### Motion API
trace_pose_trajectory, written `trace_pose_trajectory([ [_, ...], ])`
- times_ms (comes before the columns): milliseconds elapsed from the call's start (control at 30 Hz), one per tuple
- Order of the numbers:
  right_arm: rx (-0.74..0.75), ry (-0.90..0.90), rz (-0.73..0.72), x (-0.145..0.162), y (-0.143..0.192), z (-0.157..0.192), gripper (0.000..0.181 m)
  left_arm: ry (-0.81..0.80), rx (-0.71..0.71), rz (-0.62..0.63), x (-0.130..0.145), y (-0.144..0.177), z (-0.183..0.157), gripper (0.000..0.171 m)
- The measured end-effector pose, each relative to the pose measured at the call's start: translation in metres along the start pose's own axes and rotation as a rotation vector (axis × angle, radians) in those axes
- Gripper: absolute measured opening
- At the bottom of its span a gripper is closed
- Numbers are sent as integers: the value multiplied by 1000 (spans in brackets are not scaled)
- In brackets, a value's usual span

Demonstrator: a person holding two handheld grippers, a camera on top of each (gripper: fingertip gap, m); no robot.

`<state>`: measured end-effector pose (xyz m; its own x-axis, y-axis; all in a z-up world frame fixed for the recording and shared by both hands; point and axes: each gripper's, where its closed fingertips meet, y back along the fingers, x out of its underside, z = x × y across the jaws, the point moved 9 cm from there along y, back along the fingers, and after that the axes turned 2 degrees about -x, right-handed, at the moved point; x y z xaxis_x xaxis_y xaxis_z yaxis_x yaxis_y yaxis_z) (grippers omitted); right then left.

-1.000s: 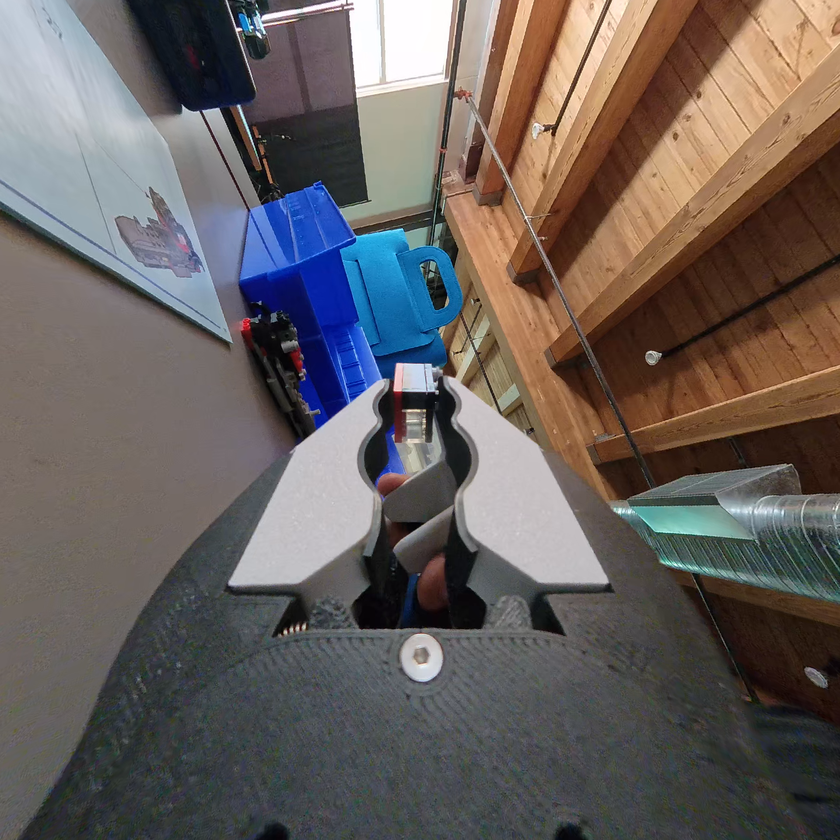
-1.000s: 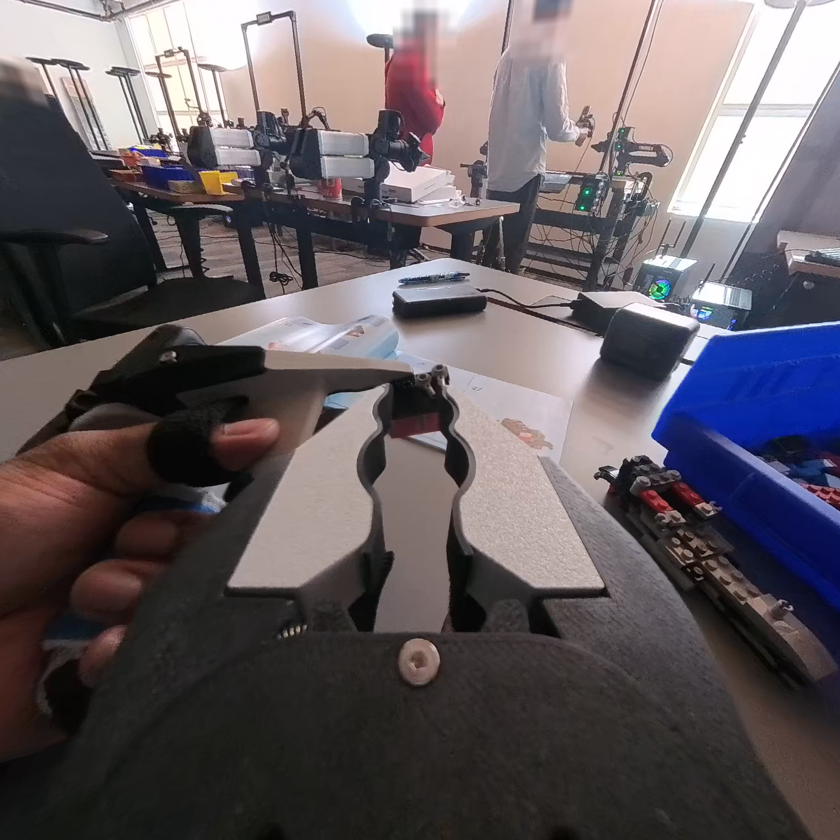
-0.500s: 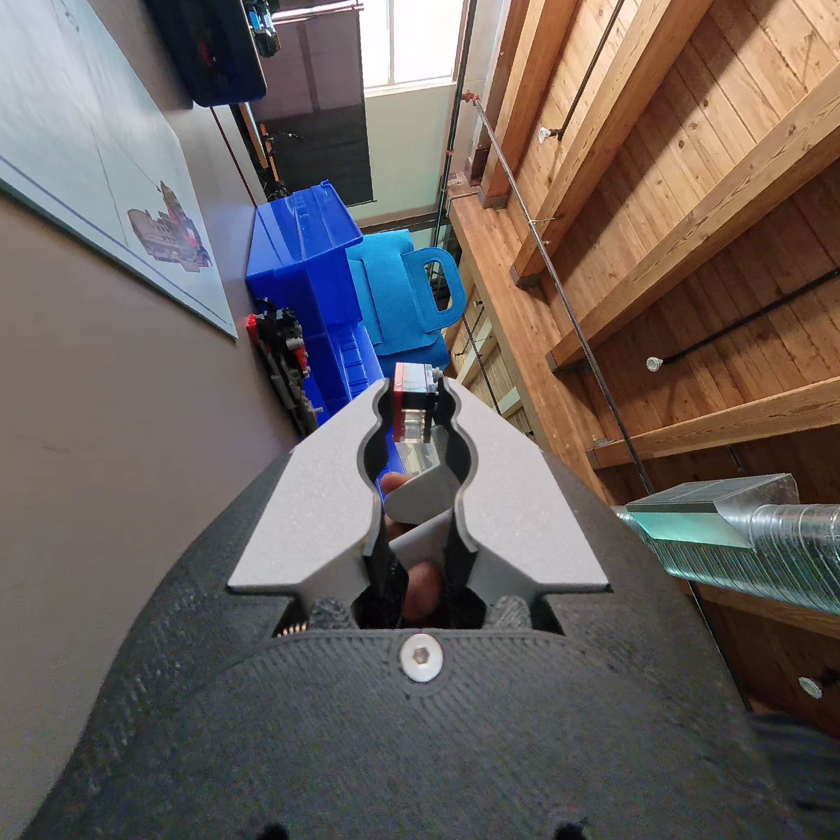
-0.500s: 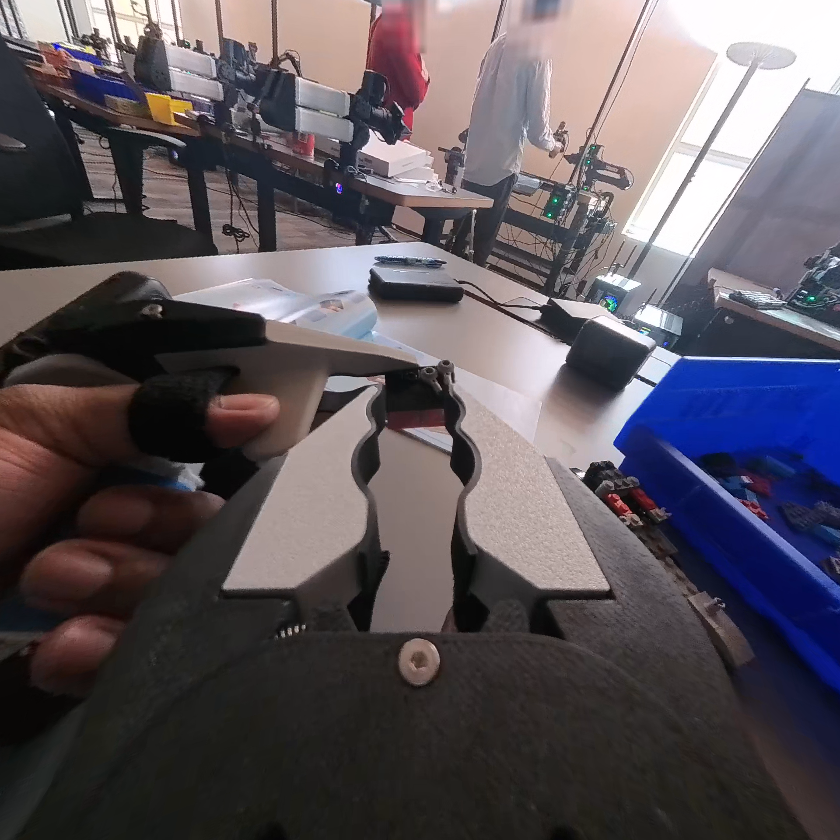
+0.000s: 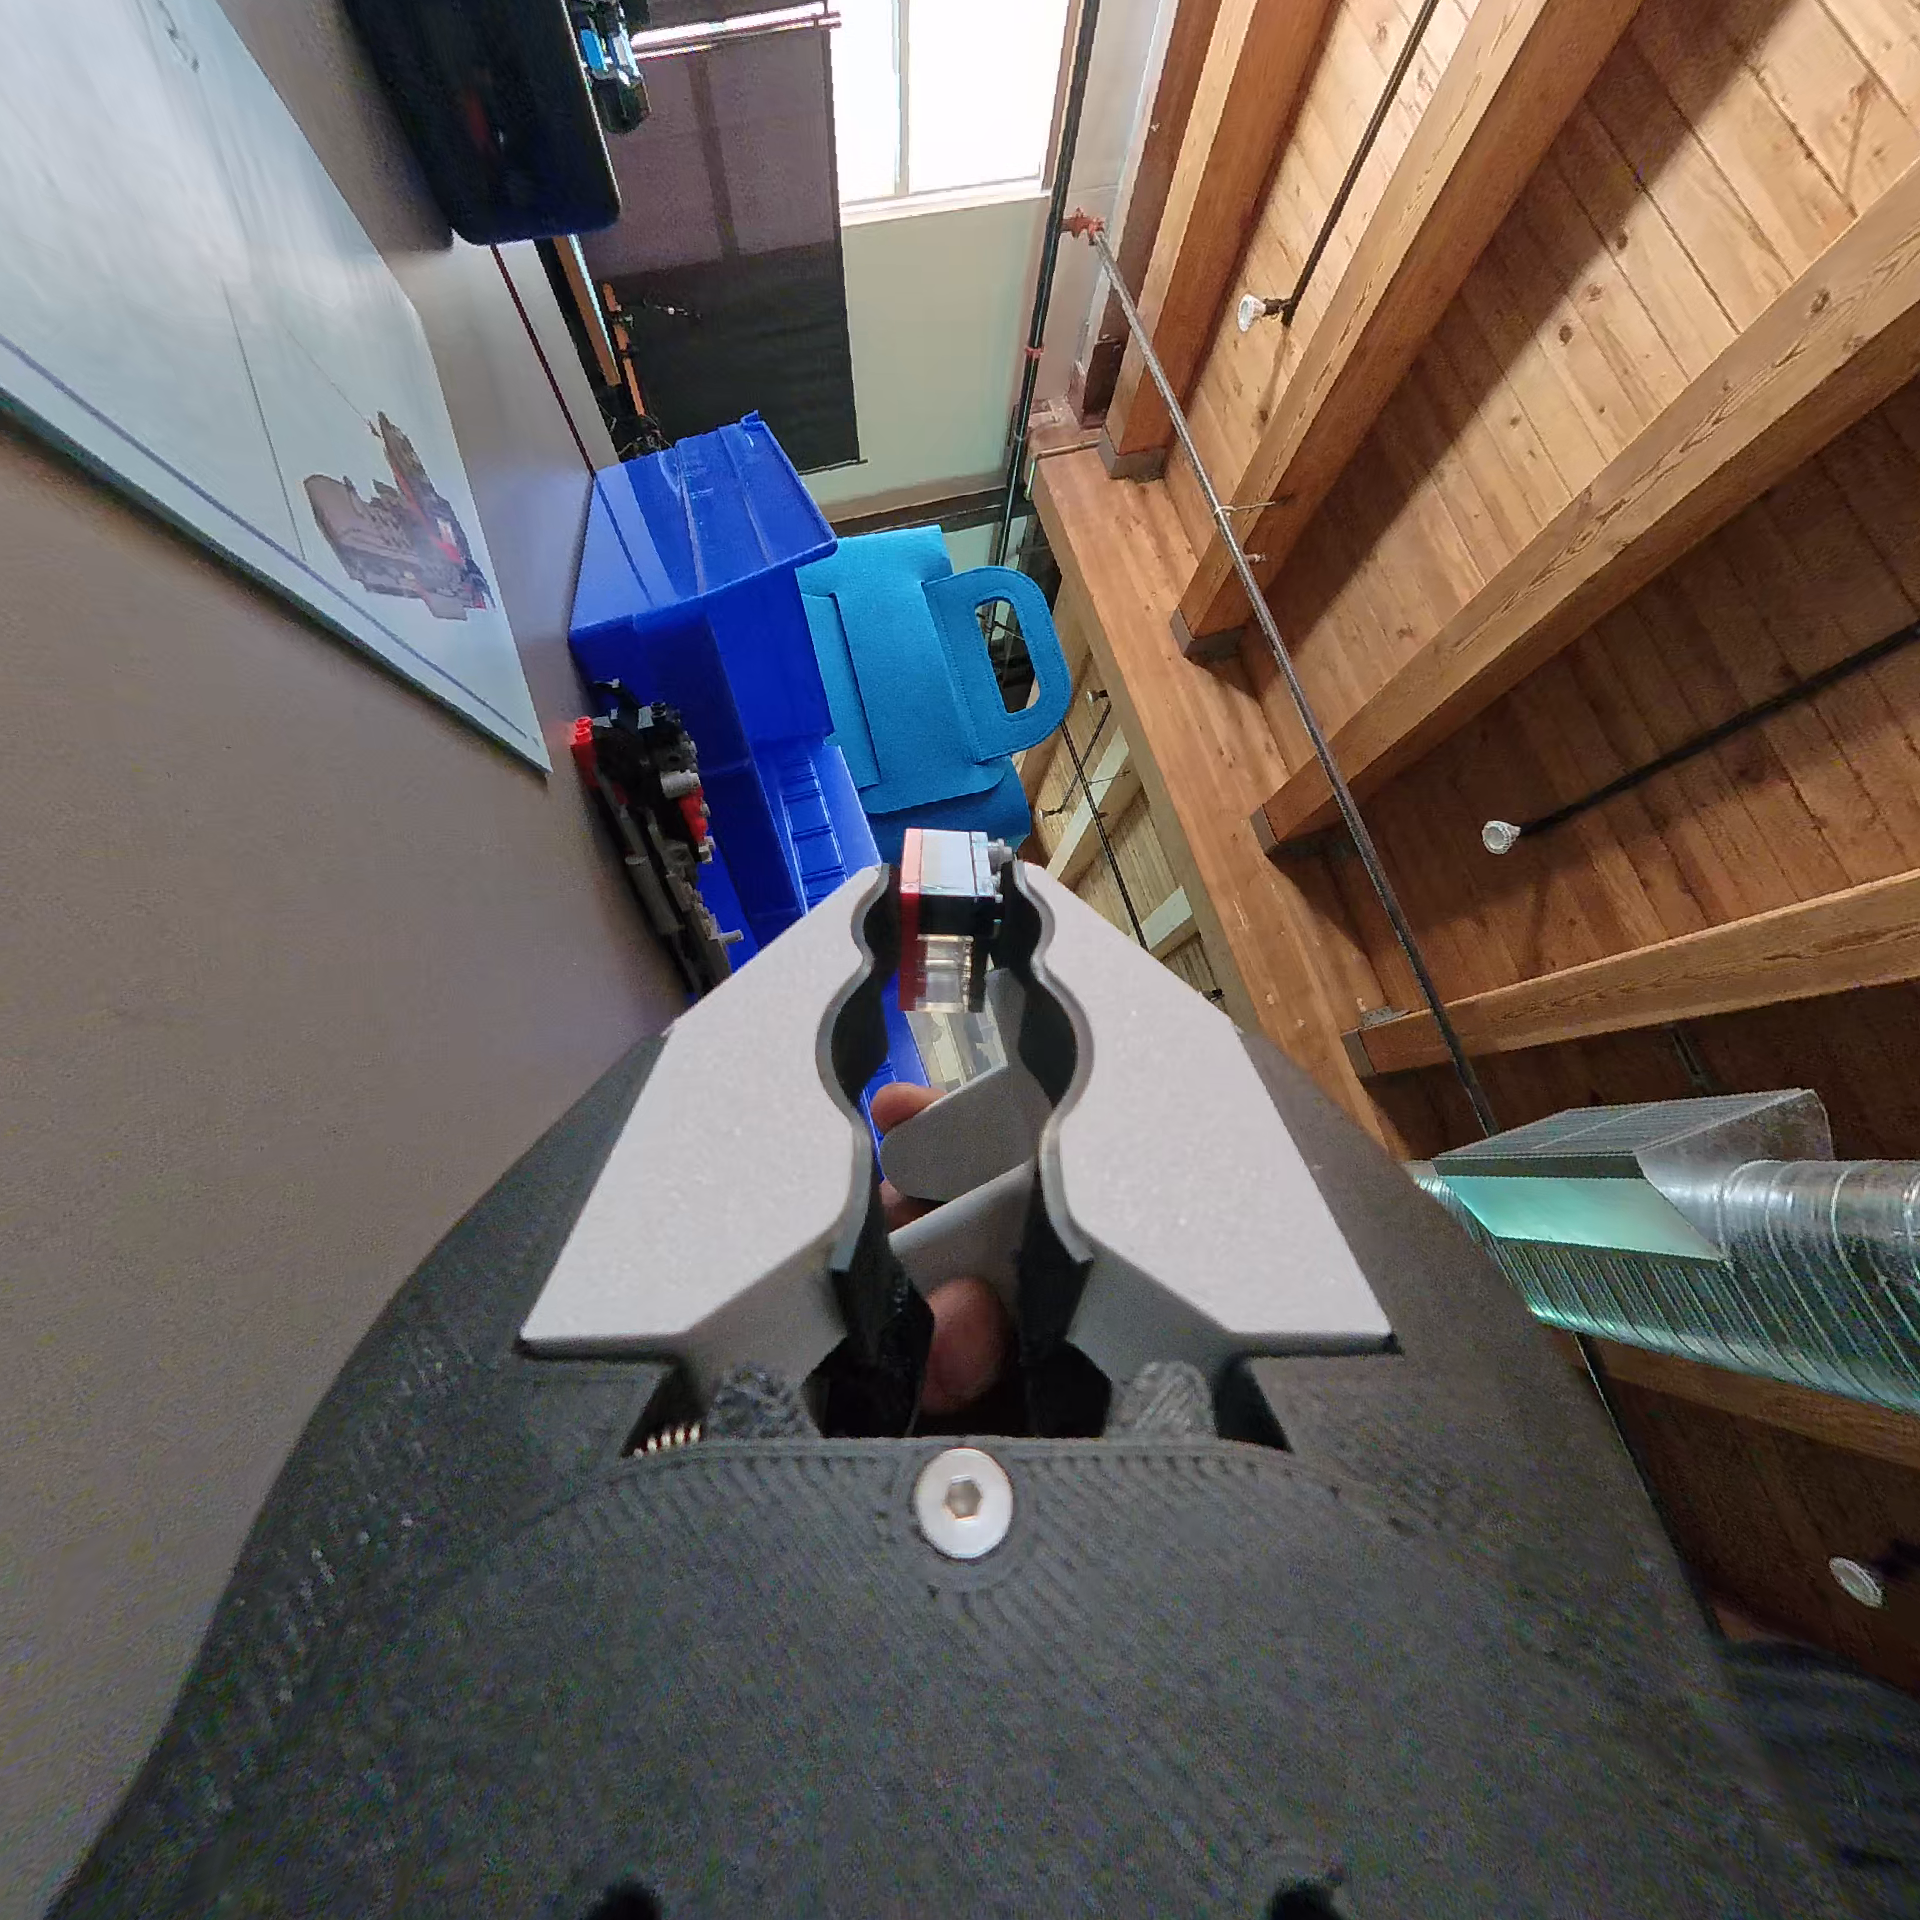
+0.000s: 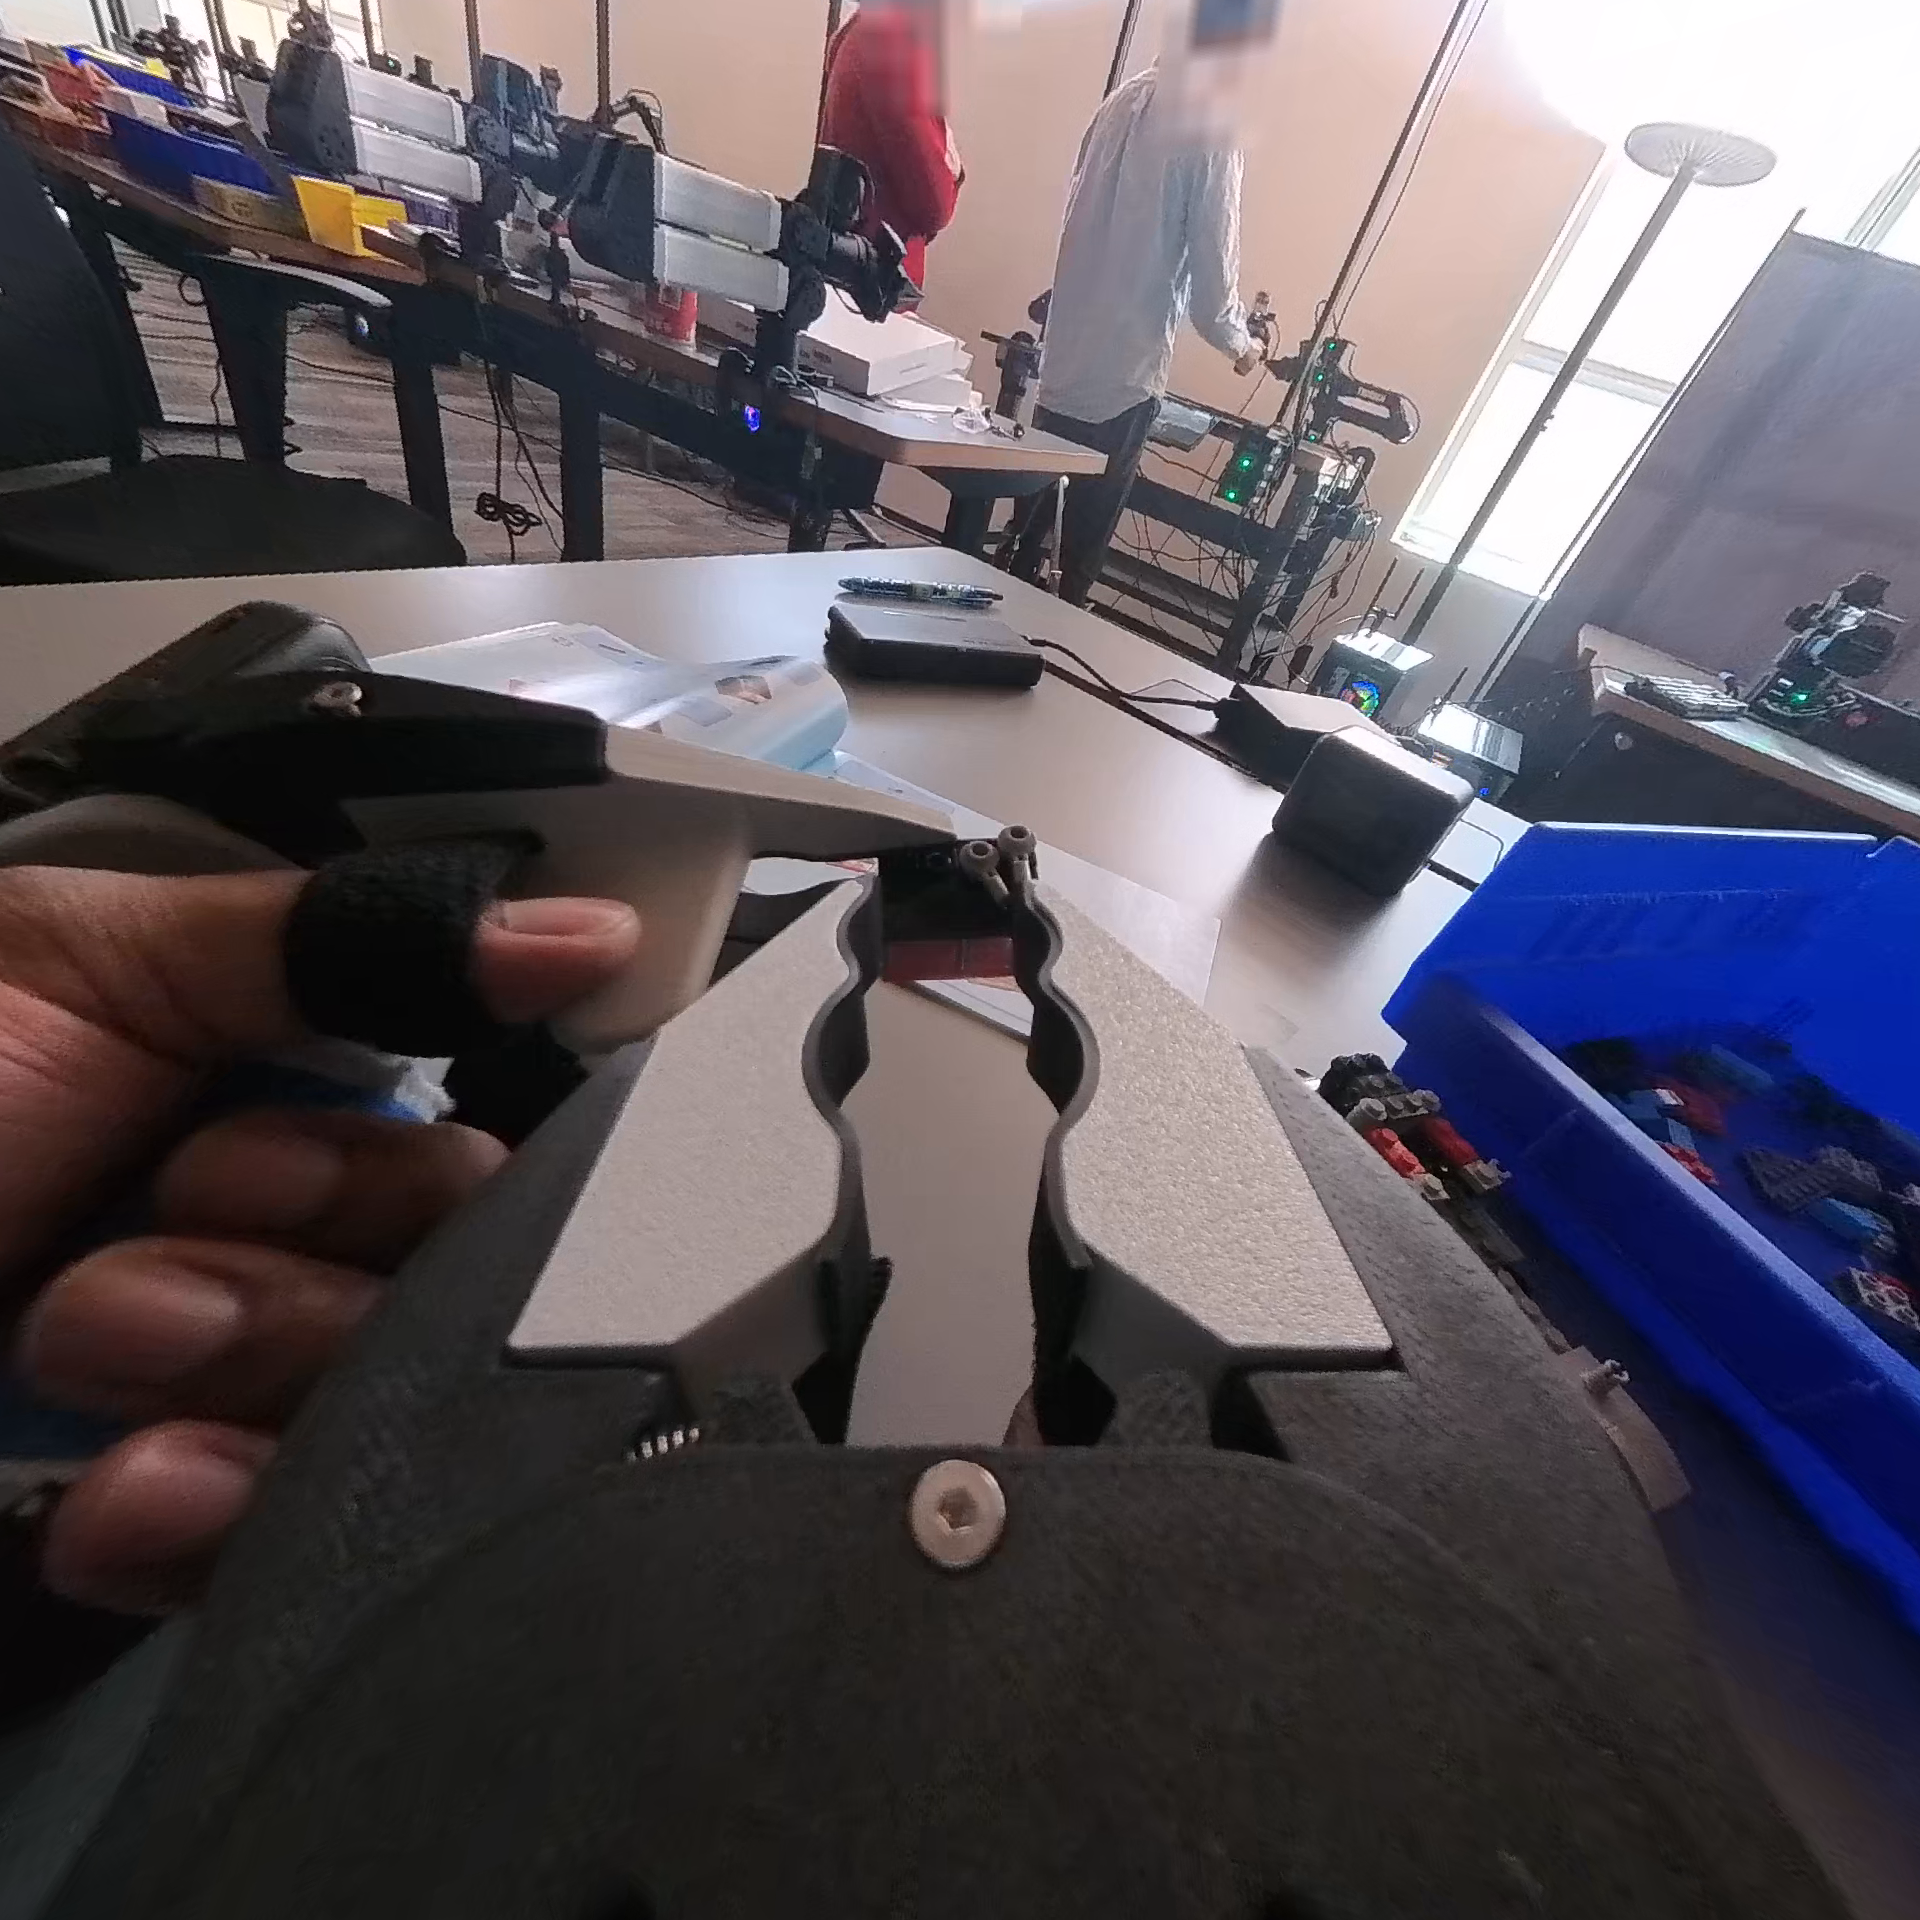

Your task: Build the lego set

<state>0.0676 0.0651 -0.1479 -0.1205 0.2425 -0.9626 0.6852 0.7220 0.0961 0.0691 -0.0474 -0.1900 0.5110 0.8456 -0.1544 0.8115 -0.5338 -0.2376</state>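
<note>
Here, a small lego assembly (image 5: 943, 920) of red, black, grey and clear parts is clamped at once by the left gripper (image 5: 951, 904) and the right gripper (image 6: 951, 914). At three o'clock in the right wrist view, loose bricks are held in a blue bin (image 6: 1621, 1132).

Blue bin (image 6: 1621, 1049), red, black and grey brick cluster (image 5: 943, 914), grey-brown table (image 5: 260, 987), light-blue booklet (image 6: 727, 707).
</note>
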Motion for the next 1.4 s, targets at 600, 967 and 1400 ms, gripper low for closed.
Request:
trace_pose_trajectory([
  [600,13,5,-11,1,3,-1,14,-2,-2,-4,1,0,0,19],
  [967,15,96,20,5,3,8,39,20,-5,-12,-1,1,1,19],
  [1400,45,146,34,5,3,11,32,6,-22,-17,0,1,1,20],
])
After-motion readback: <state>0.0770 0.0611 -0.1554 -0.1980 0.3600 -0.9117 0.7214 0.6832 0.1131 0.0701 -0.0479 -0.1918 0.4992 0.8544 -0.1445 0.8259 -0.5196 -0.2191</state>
